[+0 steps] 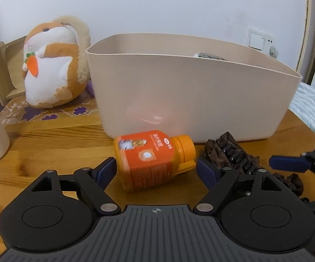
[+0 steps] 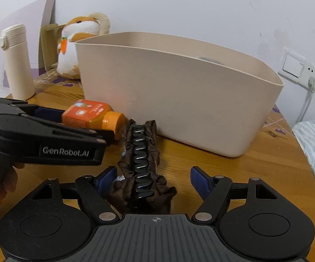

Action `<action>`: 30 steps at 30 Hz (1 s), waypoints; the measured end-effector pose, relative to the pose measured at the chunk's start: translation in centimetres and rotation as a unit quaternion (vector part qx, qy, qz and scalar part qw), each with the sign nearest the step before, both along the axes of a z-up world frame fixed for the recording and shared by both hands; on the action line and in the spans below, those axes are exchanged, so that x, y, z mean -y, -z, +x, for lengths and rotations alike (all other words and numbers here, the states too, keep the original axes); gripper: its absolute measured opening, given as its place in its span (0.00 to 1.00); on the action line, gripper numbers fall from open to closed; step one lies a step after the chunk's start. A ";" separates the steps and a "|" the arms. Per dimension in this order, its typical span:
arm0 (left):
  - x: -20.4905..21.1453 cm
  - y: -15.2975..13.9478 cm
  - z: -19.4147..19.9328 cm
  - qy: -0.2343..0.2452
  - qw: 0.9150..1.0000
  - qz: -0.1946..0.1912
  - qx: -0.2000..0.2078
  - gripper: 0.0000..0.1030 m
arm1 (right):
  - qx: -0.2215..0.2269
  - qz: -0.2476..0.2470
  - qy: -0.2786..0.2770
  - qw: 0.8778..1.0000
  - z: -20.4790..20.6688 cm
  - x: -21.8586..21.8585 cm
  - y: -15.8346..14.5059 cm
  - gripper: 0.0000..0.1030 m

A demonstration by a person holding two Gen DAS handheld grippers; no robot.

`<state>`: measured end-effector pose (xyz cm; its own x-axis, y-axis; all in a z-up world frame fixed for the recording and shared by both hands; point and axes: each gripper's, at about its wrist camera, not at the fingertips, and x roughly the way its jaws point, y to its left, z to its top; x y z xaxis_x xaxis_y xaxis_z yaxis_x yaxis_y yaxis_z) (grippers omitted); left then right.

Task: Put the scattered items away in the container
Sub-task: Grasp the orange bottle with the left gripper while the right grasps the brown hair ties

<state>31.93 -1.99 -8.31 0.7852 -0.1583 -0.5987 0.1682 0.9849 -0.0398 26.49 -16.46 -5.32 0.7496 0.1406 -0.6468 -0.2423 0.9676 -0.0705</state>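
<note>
An orange bottle (image 1: 153, 159) (image 2: 87, 114) lies on its side on the wooden table, in front of the beige tub (image 1: 190, 100) (image 2: 179, 100). My left gripper (image 1: 157, 167) (image 2: 87, 126) is open, its blue pads on either side of the bottle and just clear of it. To the right of the bottle lies a brown fabric hair clip with black teeth (image 2: 142, 166) (image 1: 229, 155). My right gripper (image 2: 153, 172) stands open over its near end, the left pad close to the fabric; one blue finger (image 1: 288, 163) shows in the left wrist view. Something grey (image 1: 209, 55) peeks above the tub's far rim.
A plush hamster with a carrot (image 1: 52, 65) (image 2: 76, 43) sits left of the tub by a wooden stand (image 1: 2, 69). A cream flask (image 2: 17, 63) stands at the left. A wall socket (image 2: 292, 65) and striped bedding (image 2: 314, 148) are on the right. A person's hand (image 2: 2, 185) holds the left gripper.
</note>
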 end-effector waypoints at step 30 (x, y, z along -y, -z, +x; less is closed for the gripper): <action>1.8 1.8 2.3 -0.050 0.999 0.013 -0.002 0.83 | -0.011 0.042 0.009 0.999 2.9 2.4 0.8 0.56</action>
<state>34.24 -3.82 -10.07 0.7939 -0.0634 -0.6047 0.0685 0.9975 -0.0147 29.42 -18.82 -6.14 0.7381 0.1829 -0.6495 -0.2261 0.9739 0.0172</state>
